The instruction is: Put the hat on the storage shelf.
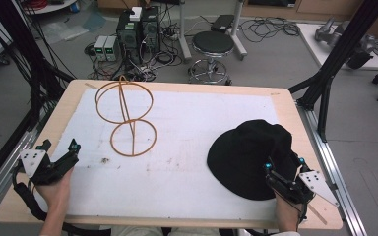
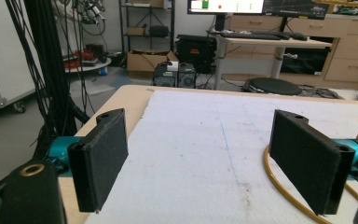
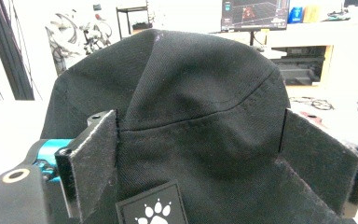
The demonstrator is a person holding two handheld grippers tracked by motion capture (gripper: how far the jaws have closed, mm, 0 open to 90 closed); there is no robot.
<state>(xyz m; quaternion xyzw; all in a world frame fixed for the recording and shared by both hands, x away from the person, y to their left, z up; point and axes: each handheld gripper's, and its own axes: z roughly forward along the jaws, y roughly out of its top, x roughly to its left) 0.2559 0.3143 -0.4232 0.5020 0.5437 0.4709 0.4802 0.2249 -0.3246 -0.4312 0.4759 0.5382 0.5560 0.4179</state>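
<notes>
Left tongs (image 1: 59, 146) and right tongs (image 1: 284, 160), jaws wide apart.

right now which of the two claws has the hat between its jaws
The right claw: its open jaws stand on either side of the black hat, near the paw patch. The left claw has bare white cloth between its jaws.

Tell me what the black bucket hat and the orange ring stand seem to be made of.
Black bucket hat: woven cotton-like twill, matte; diagonal weave and stitched seams show. Orange ring stand: thin hoops on an upright rod, smooth, probably coated metal wire or plastic; the look leaves that open.
</notes>
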